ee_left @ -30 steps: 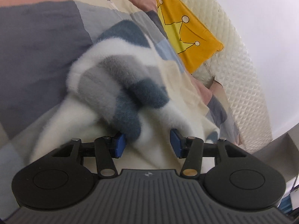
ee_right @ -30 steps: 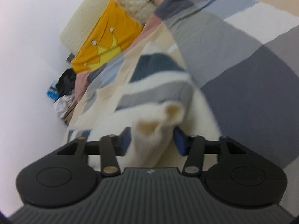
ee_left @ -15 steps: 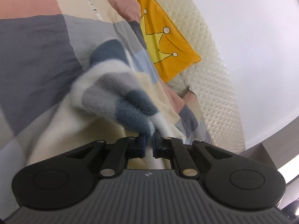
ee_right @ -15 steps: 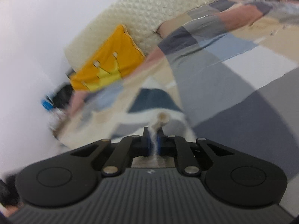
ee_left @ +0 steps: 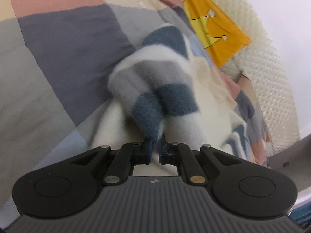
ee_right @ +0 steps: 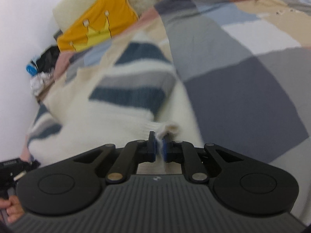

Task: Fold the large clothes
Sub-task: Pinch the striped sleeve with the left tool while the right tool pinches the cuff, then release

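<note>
Big squares of grey, blue, pink and cream cover the bed quilt (ee_left: 64, 62), and a plain white wall (ee_right: 17, 38) stands behind it. On the quilt lies a fluffy sweater (ee_right: 108, 116), cream with dark blue and grey stripes. At the far end of the bed a yellow pillow (ee_left: 219, 29) with a crown on it leans on a bumpy cream headboard (ee_left: 272, 89). The left gripper (ee_left: 155, 151) has its jaws squeezed tight on a bunched-up blue part of the sweater. The right gripper (ee_right: 159, 149) has its jaws squeezed tight on a cream edge of the sweater. Both sets of jaws have just been closing, with the sweater between them. A little of a hand (ee_right: 11, 209) shows at the near left corner of the right view.
</note>
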Action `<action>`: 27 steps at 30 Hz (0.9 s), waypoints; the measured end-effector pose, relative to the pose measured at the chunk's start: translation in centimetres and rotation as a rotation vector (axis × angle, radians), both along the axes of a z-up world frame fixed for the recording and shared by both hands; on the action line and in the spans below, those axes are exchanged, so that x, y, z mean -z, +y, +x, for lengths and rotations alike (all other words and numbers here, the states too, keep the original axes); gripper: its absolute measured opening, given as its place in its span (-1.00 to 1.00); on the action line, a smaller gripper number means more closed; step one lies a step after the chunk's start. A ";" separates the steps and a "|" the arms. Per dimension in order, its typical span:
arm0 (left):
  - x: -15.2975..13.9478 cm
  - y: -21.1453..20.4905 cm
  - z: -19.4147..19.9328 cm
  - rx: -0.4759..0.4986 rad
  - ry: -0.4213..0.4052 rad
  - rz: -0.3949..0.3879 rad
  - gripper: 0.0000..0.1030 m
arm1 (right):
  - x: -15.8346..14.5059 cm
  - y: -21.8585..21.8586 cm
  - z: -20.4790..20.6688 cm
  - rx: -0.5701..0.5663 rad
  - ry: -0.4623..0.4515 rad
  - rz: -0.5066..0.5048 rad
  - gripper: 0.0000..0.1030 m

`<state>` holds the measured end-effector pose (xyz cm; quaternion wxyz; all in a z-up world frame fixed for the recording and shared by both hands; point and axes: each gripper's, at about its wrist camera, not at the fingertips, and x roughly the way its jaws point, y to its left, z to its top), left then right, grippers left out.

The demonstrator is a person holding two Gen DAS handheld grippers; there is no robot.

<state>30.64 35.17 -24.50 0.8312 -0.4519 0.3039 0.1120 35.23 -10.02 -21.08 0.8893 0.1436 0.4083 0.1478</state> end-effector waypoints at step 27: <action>-6.7 -6.3 -5.3 0.208 -0.004 0.270 -0.17 | -3.0 1.6 -3.1 -0.077 0.003 -0.097 0.08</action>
